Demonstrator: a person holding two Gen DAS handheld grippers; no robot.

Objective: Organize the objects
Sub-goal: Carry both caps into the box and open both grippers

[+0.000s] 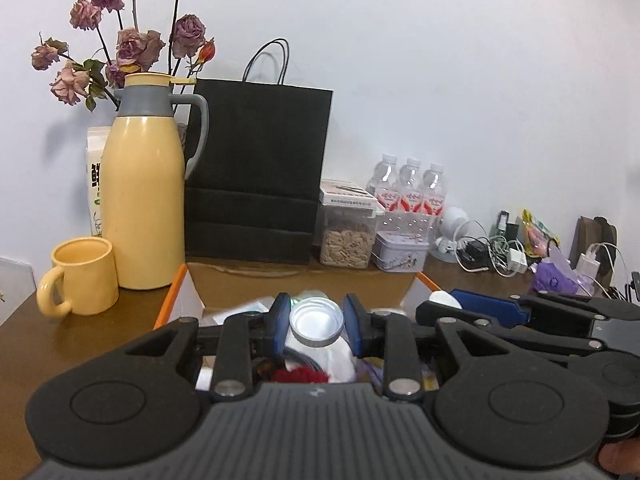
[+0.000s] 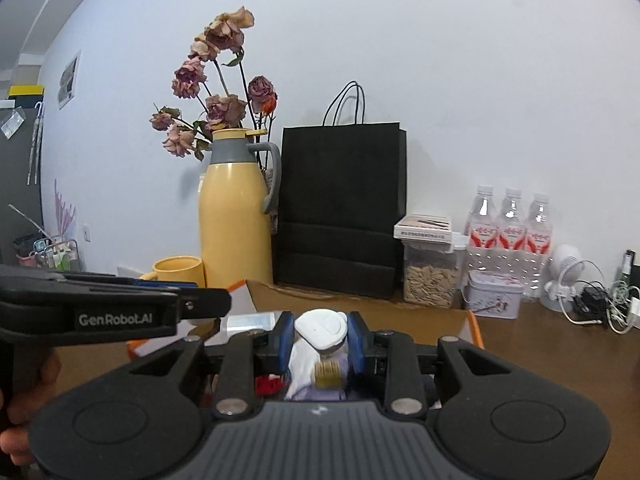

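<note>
My left gripper [image 1: 316, 322] is shut on a white bottle with a silver screw cap [image 1: 317, 321] and holds it above an open cardboard box with orange edges [image 1: 176, 292]. My right gripper [image 2: 321, 334] is shut on a white bottle with a white flip cap [image 2: 321, 330], above the same box [image 2: 474, 322]. The two grippers are side by side: the right one shows in the left wrist view [image 1: 520, 312], the left one in the right wrist view [image 2: 120, 304]. Red and white items lie in the box beneath, mostly hidden.
On the brown table behind the box stand a yellow thermos [image 1: 144, 200], a yellow mug [image 1: 80, 280], a black paper bag [image 1: 256, 176], a seed jar [image 1: 346, 240], a tin [image 1: 400, 252], water bottles [image 1: 410, 192] and tangled cables [image 1: 492, 252]. Dried roses [image 1: 132, 44] rise behind the thermos.
</note>
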